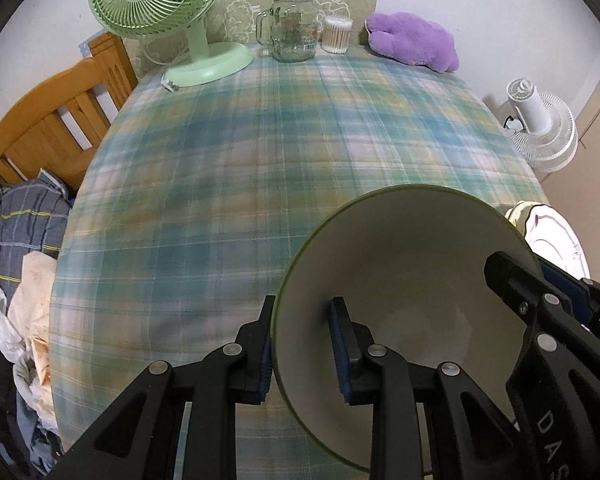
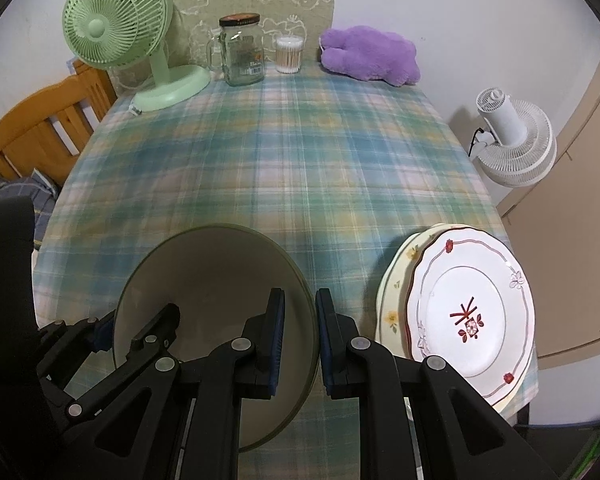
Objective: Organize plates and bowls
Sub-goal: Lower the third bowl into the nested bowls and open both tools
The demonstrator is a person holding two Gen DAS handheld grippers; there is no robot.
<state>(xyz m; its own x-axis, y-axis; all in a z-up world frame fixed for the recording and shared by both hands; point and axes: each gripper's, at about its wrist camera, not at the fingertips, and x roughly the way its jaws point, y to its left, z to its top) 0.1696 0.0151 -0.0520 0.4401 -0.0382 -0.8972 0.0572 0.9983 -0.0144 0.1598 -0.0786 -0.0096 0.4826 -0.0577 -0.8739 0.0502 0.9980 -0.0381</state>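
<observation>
A big cream bowl (image 1: 400, 280) (image 2: 212, 280) with a dark green rim sits low over the plaid tablecloth (image 2: 300, 160) at the near edge. My left gripper (image 1: 303, 302) (image 2: 138, 318) straddles its left rim, one pad outside and one inside, shut on the wall. On the opposite side my right gripper (image 2: 300, 292) (image 1: 528, 272) is shut on the right rim in the same way. Just right of the bowl lies a stack of plates: a white plate with red flowers (image 2: 472, 312) (image 1: 556, 232) on a cream floral plate (image 2: 396, 292).
Along the far edge stand a green desk fan (image 2: 116, 32), a glass mug jar (image 2: 242, 52), a tub of cotton swabs (image 2: 289, 54) and a purple plush (image 2: 368, 54). A wooden chair (image 2: 40, 128) is at the left, a white fan (image 2: 512, 140) beyond the right edge.
</observation>
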